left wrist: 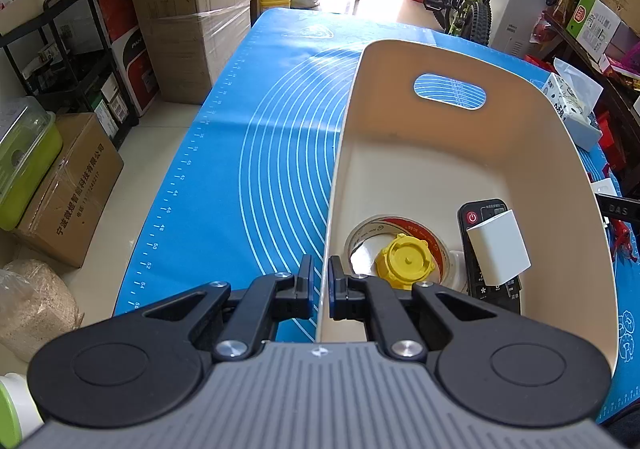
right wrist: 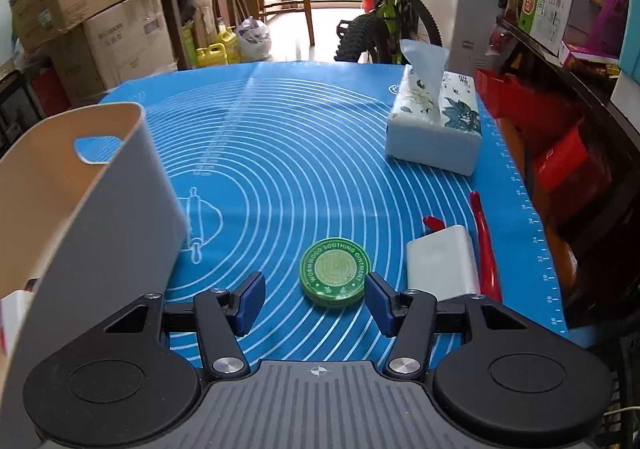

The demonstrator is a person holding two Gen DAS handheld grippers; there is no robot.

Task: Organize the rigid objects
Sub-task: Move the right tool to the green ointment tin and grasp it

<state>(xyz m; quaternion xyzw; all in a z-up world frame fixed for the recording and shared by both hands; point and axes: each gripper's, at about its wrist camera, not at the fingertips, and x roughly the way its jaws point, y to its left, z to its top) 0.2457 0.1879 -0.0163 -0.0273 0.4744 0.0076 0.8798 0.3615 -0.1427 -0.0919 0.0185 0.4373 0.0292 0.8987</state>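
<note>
My left gripper [left wrist: 321, 281] is shut on the near left rim of a cream plastic basket [left wrist: 460, 153]. Inside the basket lie a tape roll [left wrist: 360, 239], a yellow cap [left wrist: 405, 260], a black remote [left wrist: 482, 215] and a white box-shaped piece [left wrist: 498, 245]. In the right wrist view my right gripper [right wrist: 316, 297] is open, low over the blue mat [right wrist: 280, 169]. A round green ointment tin [right wrist: 334, 277] lies between its fingers, nearer the right one. The basket [right wrist: 92, 217] stands at the left.
A white rectangular block [right wrist: 442, 267] and a red long-handled tool [right wrist: 486, 245] lie right of the tin. A tissue box [right wrist: 436, 125] stands at the far right of the mat. Cardboard boxes, shelves and a bicycle surround the table.
</note>
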